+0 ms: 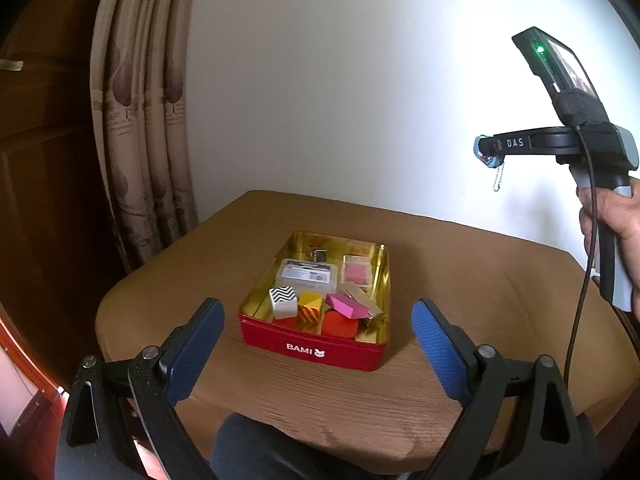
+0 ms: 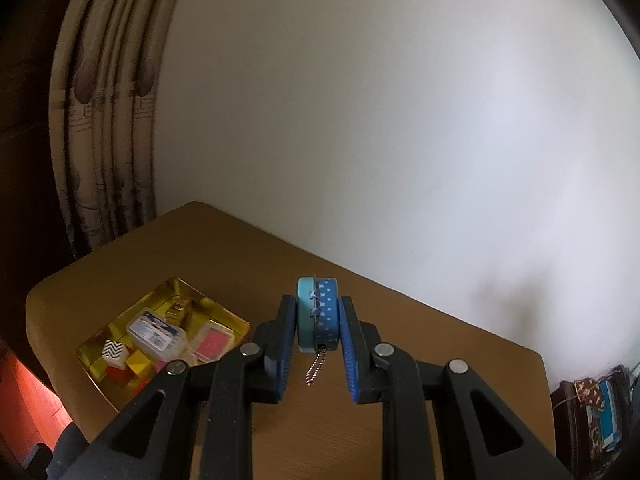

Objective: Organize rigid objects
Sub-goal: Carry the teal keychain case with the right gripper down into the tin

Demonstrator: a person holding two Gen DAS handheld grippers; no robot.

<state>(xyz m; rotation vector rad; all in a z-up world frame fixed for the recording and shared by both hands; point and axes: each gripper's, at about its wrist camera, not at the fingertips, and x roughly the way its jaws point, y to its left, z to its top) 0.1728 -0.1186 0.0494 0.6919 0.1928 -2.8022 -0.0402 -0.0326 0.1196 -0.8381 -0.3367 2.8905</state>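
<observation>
- Right gripper (image 2: pixel 318 330) raised high above the brown surface (image 2: pixel 420 336), to the right of the tin; jaws closed on a small round blue case (image 2: pixel 320 314), clamped flat side to flat side between the two blue pads (image 2: pixel 347 344); light blue half toward the left pad, dotted dark blue half toward the right pad; upper rim of the case standing out past the fingertips; a short bead chain (image 2: pixel 315 370) hanging free below it.
- Same gripper seen from the left wrist view, held level by a hand (image 1: pixel 612 216) at the right edge, with the case (image 1: pixel 486 152) at its tip, well above the surface (image 1: pixel 460 280) and apart from everything on it.
- Left gripper (image 1: pixel 318 332) low and near the front edge of the surface; jaws wide open, holding nothing; red tin (image 1: pixel 316 350) with gold inside lying just beyond and between the two pads (image 1: pixel 434 336), not touched.
- Inside the tin: a zigzag black-and-white block (image 1: pixel 283 300), a yellow striped block (image 1: pixel 310 308), a pink block (image 1: pixel 347 306), an orange-red block (image 1: pixel 338 324), a clear plastic box (image 1: pixel 306 274), a pink flat case (image 1: pixel 358 272); all crowded together.
- Patterned curtain (image 1: pixel 140 120) behind the surface at the left; white wall (image 1: pixel 360 80) behind.
</observation>
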